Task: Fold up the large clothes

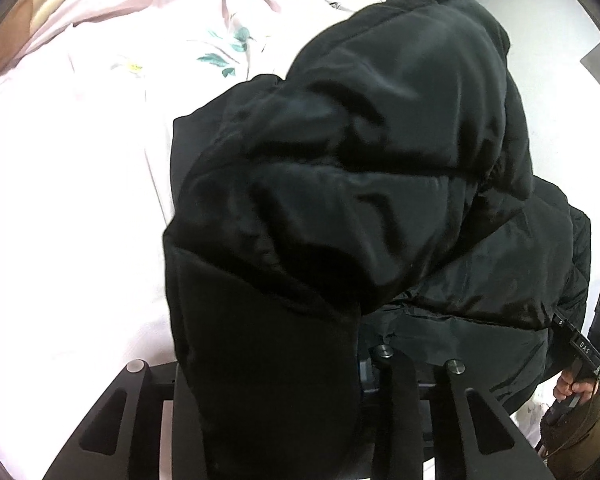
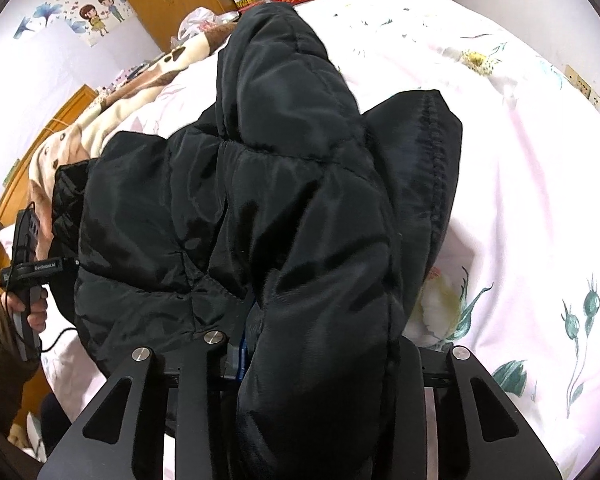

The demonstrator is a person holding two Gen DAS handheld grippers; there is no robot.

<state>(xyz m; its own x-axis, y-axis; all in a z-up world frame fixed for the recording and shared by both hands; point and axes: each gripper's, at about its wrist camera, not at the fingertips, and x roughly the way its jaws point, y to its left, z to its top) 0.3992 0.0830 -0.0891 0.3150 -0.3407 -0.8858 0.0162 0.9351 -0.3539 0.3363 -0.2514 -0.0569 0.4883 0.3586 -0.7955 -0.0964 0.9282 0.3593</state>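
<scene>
My fingertips are buried under black padding in both wrist views, so I cannot see the pads themselves. A thick fold of the black puffer jacket (image 1: 340, 184) drapes over my left gripper (image 1: 292, 412), clamped between its fingers; my right gripper (image 2: 312, 400) is likewise clenched on the jacket (image 2: 284, 200). The rest lies ahead on the floral bedsheet (image 2: 520, 184).

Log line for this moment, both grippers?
left gripper: shut on black puffer jacket | right gripper: shut on jacket | jacket over floral bedsheet
</scene>
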